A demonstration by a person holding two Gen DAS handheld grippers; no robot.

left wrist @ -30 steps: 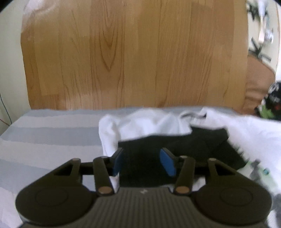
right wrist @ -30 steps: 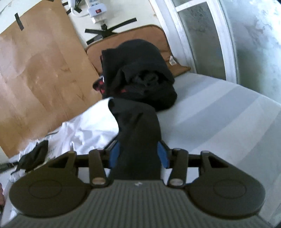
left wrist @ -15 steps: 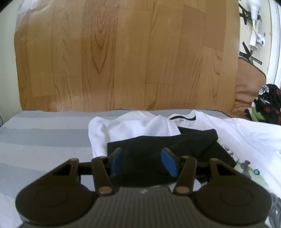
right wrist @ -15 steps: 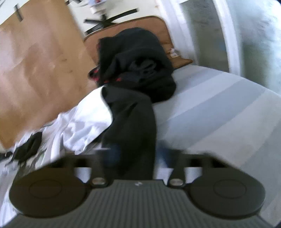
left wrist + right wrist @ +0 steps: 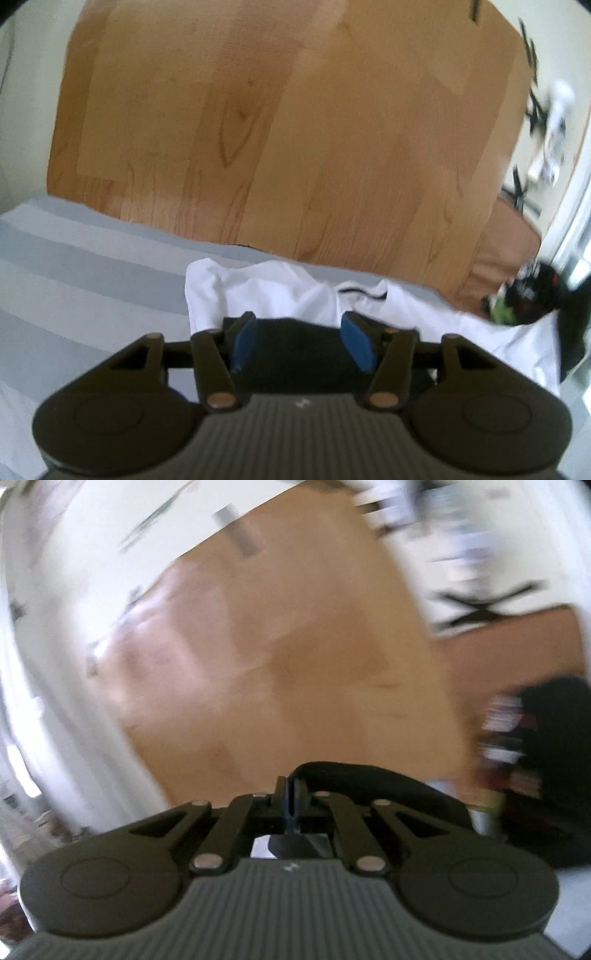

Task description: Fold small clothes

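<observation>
A small black garment [image 5: 295,341] lies on top of white clothes [image 5: 280,291] on a grey striped bed. My left gripper [image 5: 297,341] is open, its blue pads either side of the black cloth's near edge. In the blurred right wrist view my right gripper [image 5: 293,801] is shut on a fold of the black garment [image 5: 354,775], which arches up and off to the right. The rest of that cloth is hidden below the gripper body.
A wood-pattern board [image 5: 280,147] stands behind the bed [image 5: 74,280]. A dark heap of clothes [image 5: 535,291] sits at the far right, also in the right wrist view [image 5: 546,760]. A brown cushion [image 5: 506,243] leans behind it.
My right gripper has closed on the black garment and swung up and left, so the view is now blurred. My left gripper stays open and has shifted slightly over the black cloth.
</observation>
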